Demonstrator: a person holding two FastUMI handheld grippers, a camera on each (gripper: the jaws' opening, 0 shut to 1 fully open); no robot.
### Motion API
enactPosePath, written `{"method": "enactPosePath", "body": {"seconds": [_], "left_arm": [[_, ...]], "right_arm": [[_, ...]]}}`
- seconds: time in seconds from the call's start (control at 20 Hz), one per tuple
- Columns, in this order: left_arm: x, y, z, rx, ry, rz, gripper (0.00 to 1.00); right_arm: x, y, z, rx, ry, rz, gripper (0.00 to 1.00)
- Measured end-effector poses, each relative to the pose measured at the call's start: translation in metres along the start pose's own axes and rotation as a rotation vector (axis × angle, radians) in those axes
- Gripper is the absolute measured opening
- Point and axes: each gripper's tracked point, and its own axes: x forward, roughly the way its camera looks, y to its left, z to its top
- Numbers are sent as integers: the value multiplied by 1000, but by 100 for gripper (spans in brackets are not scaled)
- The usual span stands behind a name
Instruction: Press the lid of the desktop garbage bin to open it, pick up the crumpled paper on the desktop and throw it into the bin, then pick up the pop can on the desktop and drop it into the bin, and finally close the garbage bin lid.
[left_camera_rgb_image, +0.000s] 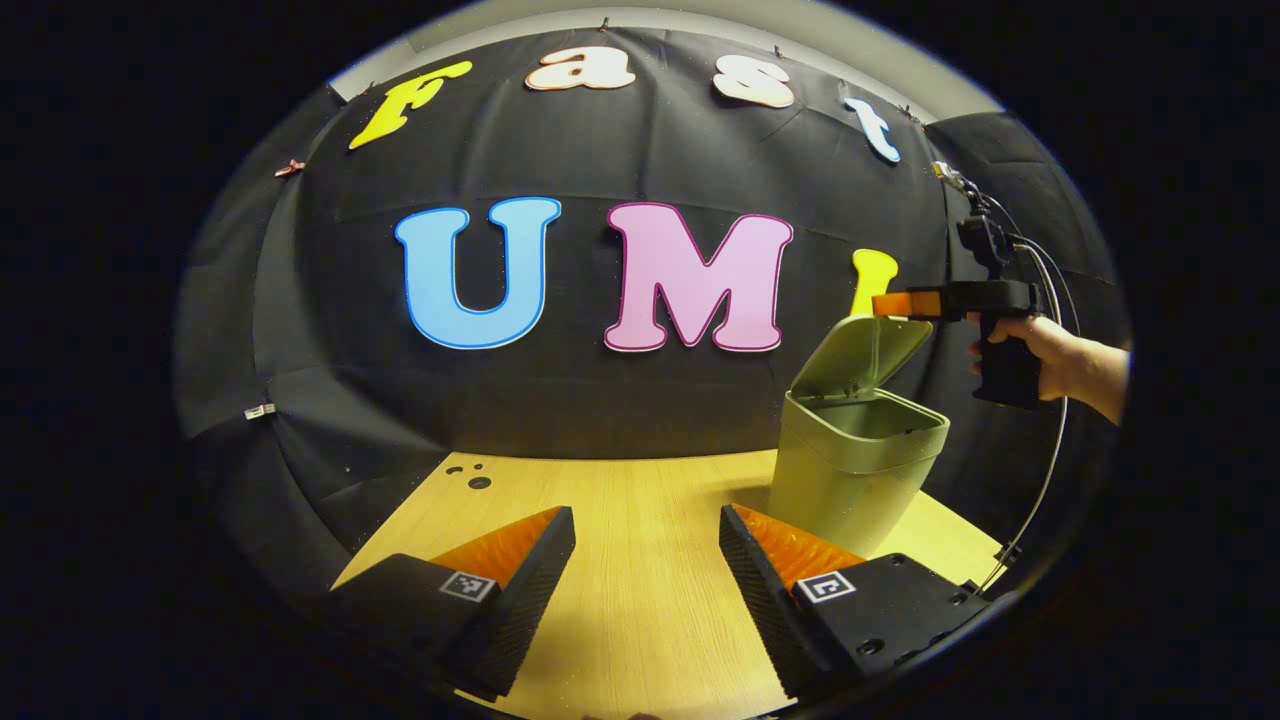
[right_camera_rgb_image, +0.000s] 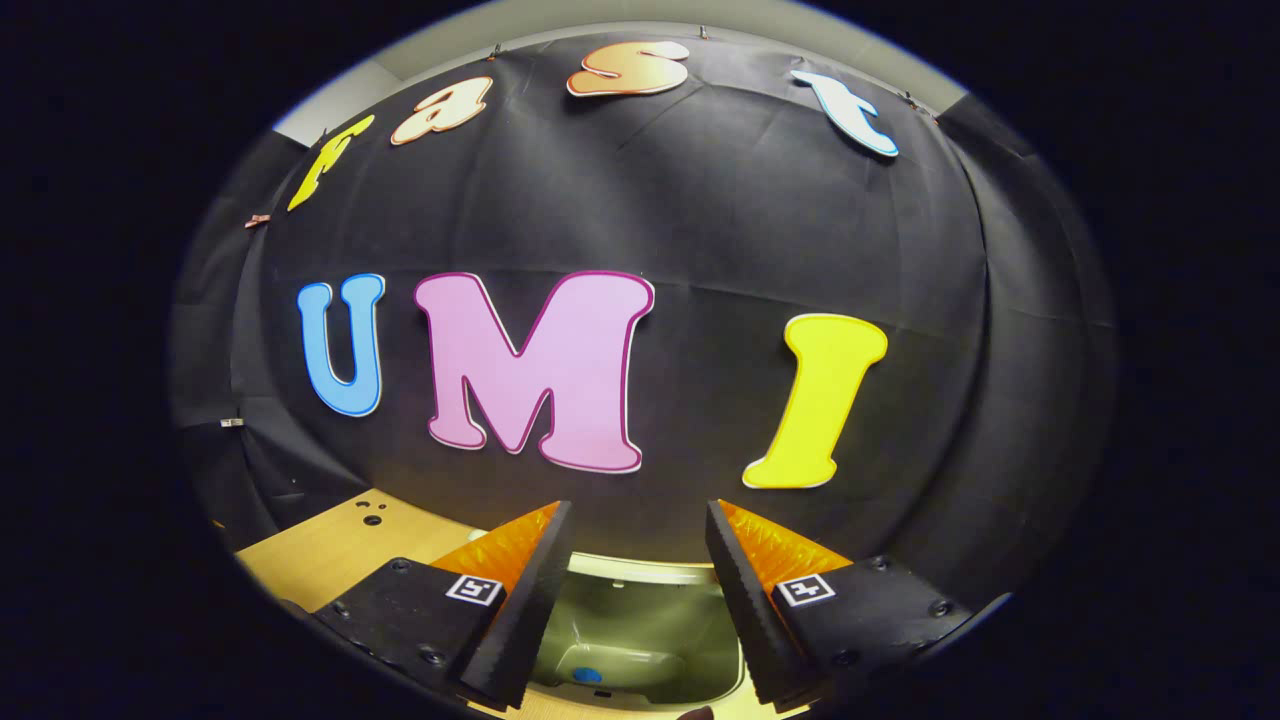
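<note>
The green desktop bin (left_camera_rgb_image: 860, 470) stands on the right side of the wooden table (left_camera_rgb_image: 640, 500), its lid (left_camera_rgb_image: 872, 352) swung up and open. In the left gripper view a hand (left_camera_rgb_image: 1060, 365) holds my right gripper (left_camera_rgb_image: 900, 303) at the lid's top edge. The right gripper view looks down into the open bin (right_camera_rgb_image: 650, 600). There my right gripper (right_camera_rgb_image: 637, 520) is open with nothing between its fingers. A pale object with a blue spot (right_camera_rgb_image: 600, 668) lies at the bin's bottom; I cannot tell what it is. My left gripper (left_camera_rgb_image: 647, 520) hangs open over bare tabletop, left of the bin.
The black cloth wall closes off the table right behind the bin. A few small dark holes (left_camera_rgb_image: 472, 476) mark the table's far left. A cable (left_camera_rgb_image: 1050, 450) hangs from the right gripper down past the bin's right side.
</note>
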Motion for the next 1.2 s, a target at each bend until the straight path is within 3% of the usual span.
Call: {"method": "enactPosePath", "body": {"seconds": [0.3, 1.2], "left_arm": [[-14, 12, 0, 4, -6, -22, 94], [-20, 29, -4, 12, -1, -24, 94]], "right_arm": [[-19, 5, -35, 9, 52, -29, 84], [-39, 23, -113, -5, 149, -16, 87]]}}
